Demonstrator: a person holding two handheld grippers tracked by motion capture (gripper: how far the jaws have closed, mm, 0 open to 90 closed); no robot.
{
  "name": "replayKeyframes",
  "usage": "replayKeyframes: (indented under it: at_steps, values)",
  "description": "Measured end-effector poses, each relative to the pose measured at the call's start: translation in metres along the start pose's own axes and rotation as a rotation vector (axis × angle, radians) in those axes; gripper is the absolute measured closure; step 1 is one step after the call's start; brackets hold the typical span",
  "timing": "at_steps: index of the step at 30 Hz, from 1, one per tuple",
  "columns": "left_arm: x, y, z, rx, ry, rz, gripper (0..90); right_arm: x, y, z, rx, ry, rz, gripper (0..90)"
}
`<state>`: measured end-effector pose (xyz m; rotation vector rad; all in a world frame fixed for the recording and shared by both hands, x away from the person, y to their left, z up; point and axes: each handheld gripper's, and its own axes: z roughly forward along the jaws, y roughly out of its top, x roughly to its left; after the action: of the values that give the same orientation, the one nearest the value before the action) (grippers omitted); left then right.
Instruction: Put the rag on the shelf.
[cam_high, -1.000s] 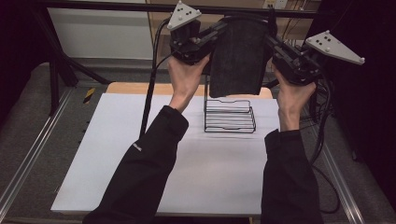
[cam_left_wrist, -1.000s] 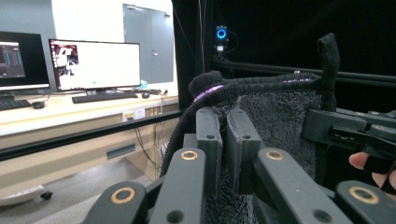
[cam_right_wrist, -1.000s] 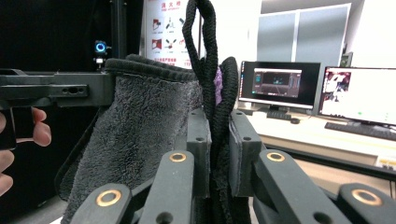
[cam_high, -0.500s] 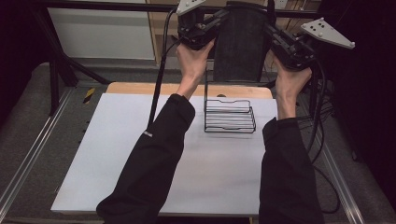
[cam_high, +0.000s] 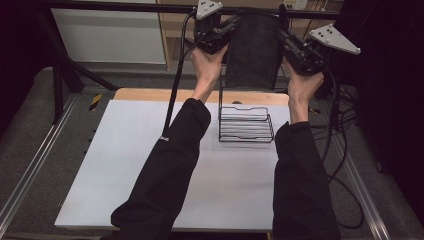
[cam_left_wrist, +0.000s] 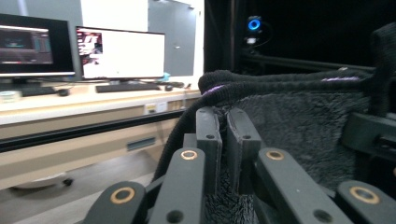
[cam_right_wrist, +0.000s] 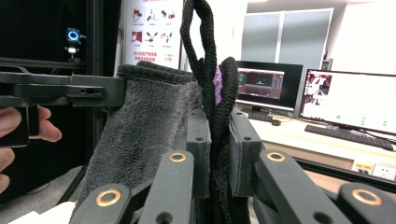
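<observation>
A dark fleecy towel hangs stretched between my two grippers, high above the far edge of the table. My left gripper is shut on the towel's upper left corner. At the upper right corner, my right gripper is shut on the hem, and a black loop sticks up above its jaws. A black wire rack stands on the white table directly below the towel.
A wooden strip borders the table's far edge. Black cables trail off the right side. Metal rails run along the floor on both sides. Monitors and a desk stand beyond the table.
Both grippers have lifted the towel higher and a little farther from the person, and its lower edge now hangs above the rack's tall back. The rack has not moved.
</observation>
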<state>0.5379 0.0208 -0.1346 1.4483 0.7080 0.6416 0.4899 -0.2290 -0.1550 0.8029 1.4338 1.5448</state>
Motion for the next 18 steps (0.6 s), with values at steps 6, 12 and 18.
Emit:
replayKeyframes:
  at_steps: [6,12,18]
  values:
    - [0.003,-0.015,0.001,0.019,-0.027,-0.001,84.0,-0.008,-0.016,0.002,0.009,0.014,0.008,81.4]
    - [0.006,-0.039,-0.003,0.045,-0.067,-0.005,84.0,-0.009,-0.038,-0.001,0.040,0.032,0.001,81.3]
    - [0.002,-0.049,-0.014,0.058,-0.136,0.034,83.9,-0.011,-0.048,-0.016,0.054,0.073,0.019,81.0]
